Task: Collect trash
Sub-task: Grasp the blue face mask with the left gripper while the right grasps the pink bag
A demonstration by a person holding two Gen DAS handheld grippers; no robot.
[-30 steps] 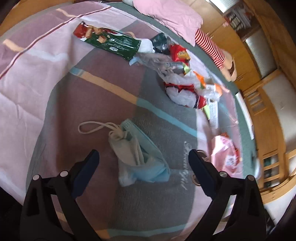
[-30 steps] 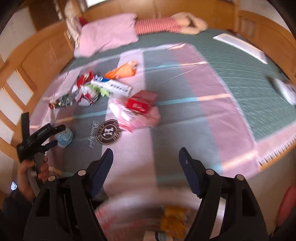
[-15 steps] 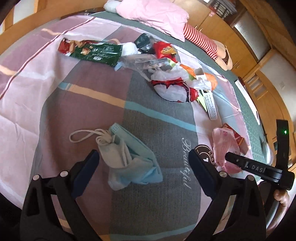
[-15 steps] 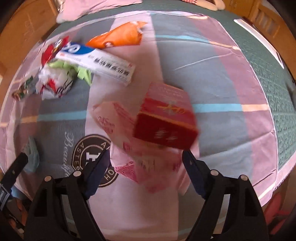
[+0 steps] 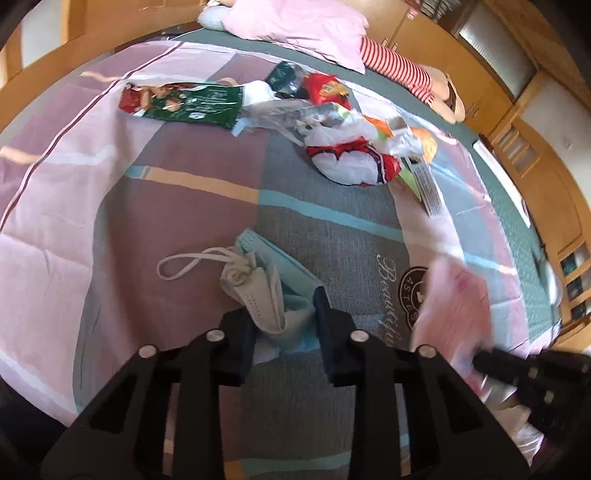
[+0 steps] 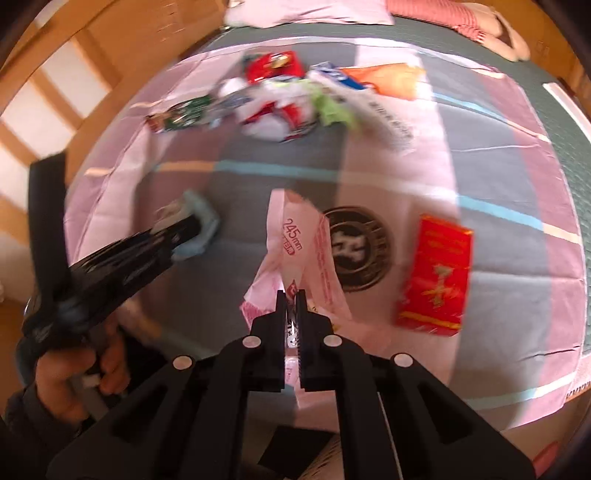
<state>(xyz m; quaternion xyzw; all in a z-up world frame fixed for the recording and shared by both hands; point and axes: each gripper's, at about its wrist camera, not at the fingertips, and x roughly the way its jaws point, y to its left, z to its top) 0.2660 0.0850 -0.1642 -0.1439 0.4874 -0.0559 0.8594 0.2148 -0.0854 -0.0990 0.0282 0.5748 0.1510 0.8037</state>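
A crumpled blue and grey face mask bundle [image 5: 258,280] lies on the patchwork bedspread [image 5: 177,229]. My left gripper [image 5: 282,314] points down at it, and its jaws are closing with the masks bunched and pinched between them. In the right wrist view the same masks [image 6: 201,216] show at the tip of the blurred left gripper [image 6: 184,227], held by a hand [image 6: 70,373]. A pink plastic wrapper [image 6: 299,240] hangs lifted from my right gripper [image 6: 291,295], whose jaws are closing to a thin slit on its lower end. That pink wrapper [image 5: 454,306] is blurred in the left wrist view.
A red box [image 6: 437,273] lies right of the wrapper. Further back sits a heap of litter: a green snack bag [image 5: 184,103], a white and red bag [image 5: 351,162], a long white box [image 5: 424,177], an orange packet [image 6: 384,79]. A pink pillow [image 5: 295,26] and wooden panels border the bed.
The left jaws went from wide open to closed around the masks. The right gripper swung in over the pink wrapper, shut on it and lifted it; the red box now lies beside it.
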